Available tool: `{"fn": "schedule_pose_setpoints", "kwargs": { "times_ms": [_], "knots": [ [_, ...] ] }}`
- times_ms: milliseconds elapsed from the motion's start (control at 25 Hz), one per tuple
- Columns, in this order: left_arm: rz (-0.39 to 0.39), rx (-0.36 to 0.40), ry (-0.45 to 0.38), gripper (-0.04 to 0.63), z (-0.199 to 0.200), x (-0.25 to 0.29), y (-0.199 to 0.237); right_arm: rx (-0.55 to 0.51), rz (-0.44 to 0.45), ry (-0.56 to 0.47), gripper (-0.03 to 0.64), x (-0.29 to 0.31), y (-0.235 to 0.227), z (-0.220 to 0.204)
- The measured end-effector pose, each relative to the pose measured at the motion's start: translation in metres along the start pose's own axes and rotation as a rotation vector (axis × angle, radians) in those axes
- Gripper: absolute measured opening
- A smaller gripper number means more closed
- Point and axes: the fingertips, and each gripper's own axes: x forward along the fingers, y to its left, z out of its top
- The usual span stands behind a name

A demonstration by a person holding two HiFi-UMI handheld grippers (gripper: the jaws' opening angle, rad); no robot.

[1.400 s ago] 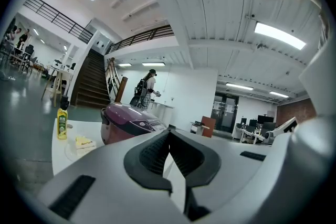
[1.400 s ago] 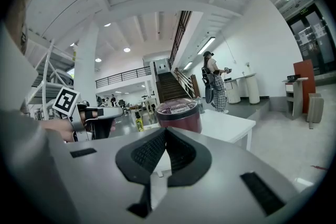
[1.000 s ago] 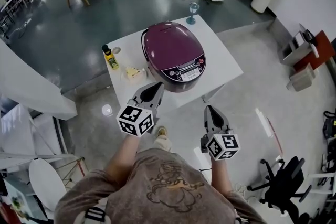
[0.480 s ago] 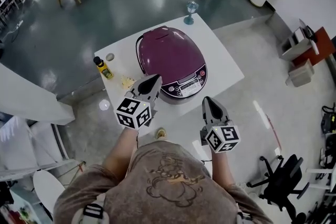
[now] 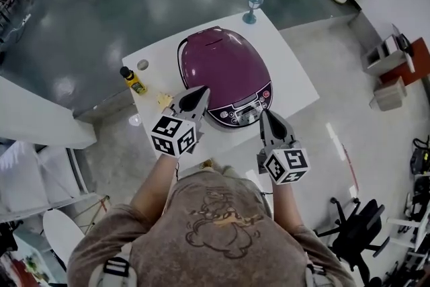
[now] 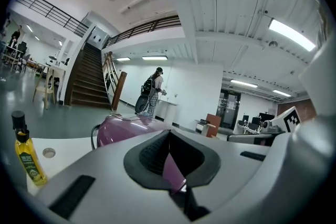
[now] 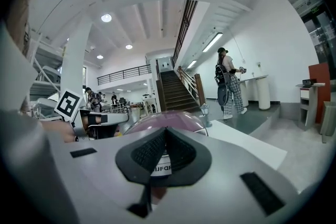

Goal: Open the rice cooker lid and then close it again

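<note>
A purple rice cooker (image 5: 225, 67) with its lid down stands on the white table (image 5: 295, 74), its control panel (image 5: 245, 109) facing me. My left gripper (image 5: 199, 93) is shut and empty, with its tips over the cooker's front left edge. In the left gripper view the cooker (image 6: 118, 129) shows just beyond the left gripper (image 6: 169, 132). My right gripper (image 5: 264, 115) is also shut and empty, its tips at the cooker's front right by the panel. The right gripper view has the cooker (image 7: 168, 119) straight ahead of the right gripper (image 7: 166, 129). I cannot tell whether either gripper touches it.
A yellow oil bottle (image 5: 133, 80) stands at the table's left, seen also as the bottle (image 6: 25, 157). A small round object (image 5: 142, 65) lies near it. A stemmed glass (image 5: 253, 7) stands at the far edge. An office chair (image 5: 356, 232) is at lower right.
Both grippers have moved forward to the cooker's front. The right gripper, which hung off the table's near edge, now has its tips at the control panel.
</note>
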Motion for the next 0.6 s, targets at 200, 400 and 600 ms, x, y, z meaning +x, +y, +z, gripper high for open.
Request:
{"fn": "schedule_pose_setpoints", "kwargs": {
  "times_ms": [200,400,600],
  "knots": [
    [0.033,-0.005,0.003,0.021,-0.001,0.002,0.001,-0.03,0.046,0.014,0.003,0.013,-0.002,0.008],
    [0.072,-0.013,0.0,0.021,-0.001,0.003,0.003,-0.039,0.095,0.034,0.003,0.026,-0.006,0.012],
    [0.112,-0.011,-0.011,0.021,0.002,0.003,0.009,-0.055,0.141,0.053,0.003,0.041,-0.007,0.015]
  ]
}}
